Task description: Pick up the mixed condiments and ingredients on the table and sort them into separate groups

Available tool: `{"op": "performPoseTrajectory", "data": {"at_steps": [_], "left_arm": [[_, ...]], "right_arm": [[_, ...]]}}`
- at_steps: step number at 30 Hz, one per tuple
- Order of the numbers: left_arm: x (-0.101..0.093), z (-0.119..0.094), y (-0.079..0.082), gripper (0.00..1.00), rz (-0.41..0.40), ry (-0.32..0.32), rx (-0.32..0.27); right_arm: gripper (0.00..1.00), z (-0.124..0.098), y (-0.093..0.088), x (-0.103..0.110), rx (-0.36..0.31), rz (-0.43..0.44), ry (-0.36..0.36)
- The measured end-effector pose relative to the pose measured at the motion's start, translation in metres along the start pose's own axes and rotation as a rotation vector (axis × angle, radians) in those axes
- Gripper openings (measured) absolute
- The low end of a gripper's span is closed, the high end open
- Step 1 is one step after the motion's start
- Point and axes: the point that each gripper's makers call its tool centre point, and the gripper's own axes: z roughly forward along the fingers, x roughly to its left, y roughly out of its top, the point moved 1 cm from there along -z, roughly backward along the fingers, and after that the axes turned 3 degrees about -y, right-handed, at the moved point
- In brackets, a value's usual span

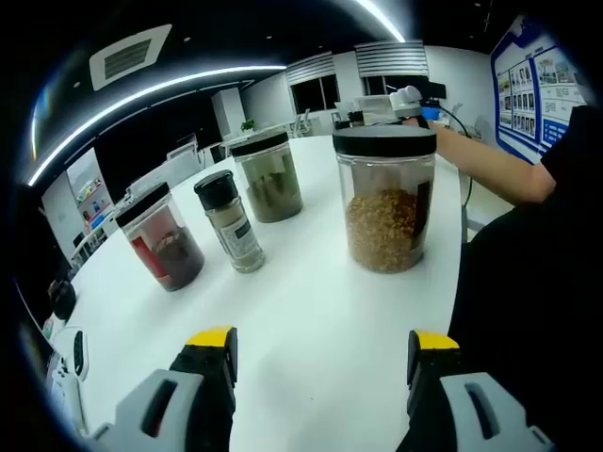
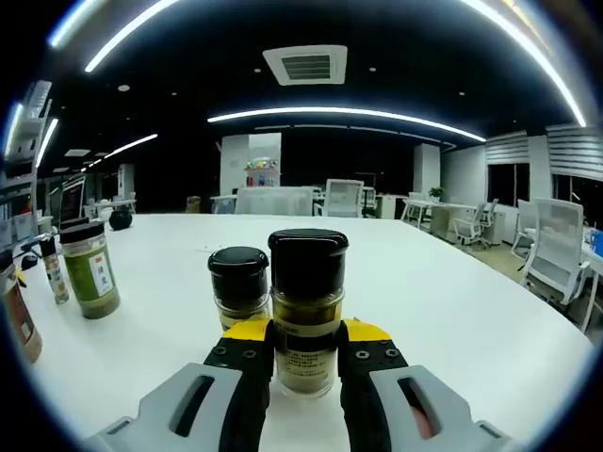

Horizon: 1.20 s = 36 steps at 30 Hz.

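Four jars [image 1: 387, 196] stand loose near my spread left hand-held gripper [image 1: 320, 363], my right hand-held gripper [image 2: 304, 353] pinches a spice bottle [image 2: 307, 311] on the worktop [image 2: 443, 311], so I judge sorting barely begun.

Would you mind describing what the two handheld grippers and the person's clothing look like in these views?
Both the left gripper and the right gripper have black jaws capped with yellow tips, rising from light grey moulded bodies with slot-shaped openings. In the left gripper view, the person wears a black short sleeve.
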Motion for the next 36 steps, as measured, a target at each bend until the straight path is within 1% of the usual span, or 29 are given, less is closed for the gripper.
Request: {"op": "performPoseTrajectory", "data": {"at_steps": [2, 4, 6, 10, 13, 19, 24, 27, 32, 33, 36], "left_arm": [[-0.001, 0.000, 0.000, 0.73, 0.001, -0.002, 0.003], [-0.002, -0.001, 0.003, 0.73, 0.005, -0.008, -0.007], [-0.003, -0.001, 0.005, 0.73, 0.012, -0.006, -0.008], [-0.005, -0.001, 0.003, 0.73, 0.020, -0.010, -0.001], [-0.005, -0.001, 0.002, 0.73, 0.020, -0.011, 0.000], [-0.005, 0.000, 0.002, 0.73, 0.023, -0.011, 0.005], [-0.006, 0.000, 0.003, 0.73, 0.028, -0.013, 0.004], [-0.005, -0.001, 0.003, 0.73, 0.019, -0.008, 0.004], [-0.004, 0.000, 0.001, 0.73, 0.014, -0.010, 0.012], [-0.005, 0.000, 0.001, 0.73, 0.018, -0.011, 0.011], [-0.008, 0.000, 0.003, 0.73, 0.027, -0.019, 0.007]], "right_arm": [[0.28, 0.002, -0.001, 0.001, 0.002, -0.012, 0.000], [0.28, 0.006, -0.002, 0.003, 0.009, -0.025, 0.006], [0.28, 0.009, -0.004, 0.003, 0.009, -0.010, -0.002], [0.28, 0.013, -0.005, 0.003, 0.005, -0.023, -0.012], [0.28, 0.015, -0.009, 0.001, 0.015, 0.004, -0.009], [0.28, 0.015, -0.011, -0.001, 0.013, 0.035, -0.007], [0.28, 0.020, -0.012, 0.000, 0.019, 0.028, 0.004], [0.28, 0.019, -0.012, 0.001, 0.019, 0.028, 0.006], [0.27, 0.015, -0.014, 0.002, 0.014, 0.001, 0.009], [0.27, 0.015, -0.014, 0.002, 0.007, -0.016, 0.006], [0.27, 0.016, -0.014, 0.002, 0.002, -0.007, 0.007]]}}
